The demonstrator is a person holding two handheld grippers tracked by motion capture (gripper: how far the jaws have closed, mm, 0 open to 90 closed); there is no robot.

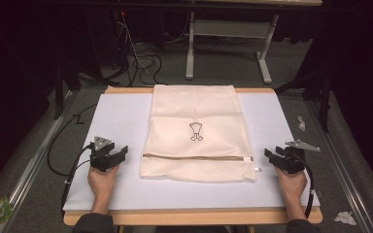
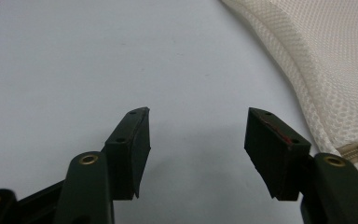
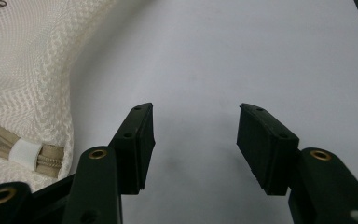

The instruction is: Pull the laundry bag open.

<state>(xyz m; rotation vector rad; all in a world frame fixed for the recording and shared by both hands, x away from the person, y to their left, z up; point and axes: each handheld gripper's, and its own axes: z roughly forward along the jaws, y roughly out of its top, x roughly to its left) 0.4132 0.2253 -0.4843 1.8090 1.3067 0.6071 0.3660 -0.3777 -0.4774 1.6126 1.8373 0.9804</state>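
A cream mesh laundry bag (image 1: 196,133) lies flat at the middle of a white table mat (image 1: 121,116), its far edge reaching the mat's far side and its zipper (image 1: 194,157) running across near the edge closest to the person. A small dark emblem (image 1: 196,131) marks the bag's centre. The left gripper (image 1: 118,154) rests on the mat just left of the bag, level with the zipper, its 2 jaws spread wide with nothing between them. The right gripper (image 1: 271,156) sits just right of the bag at the zipper's white end tab (image 3: 24,154), jaws likewise wide apart and empty. Neither gripper touches the bag
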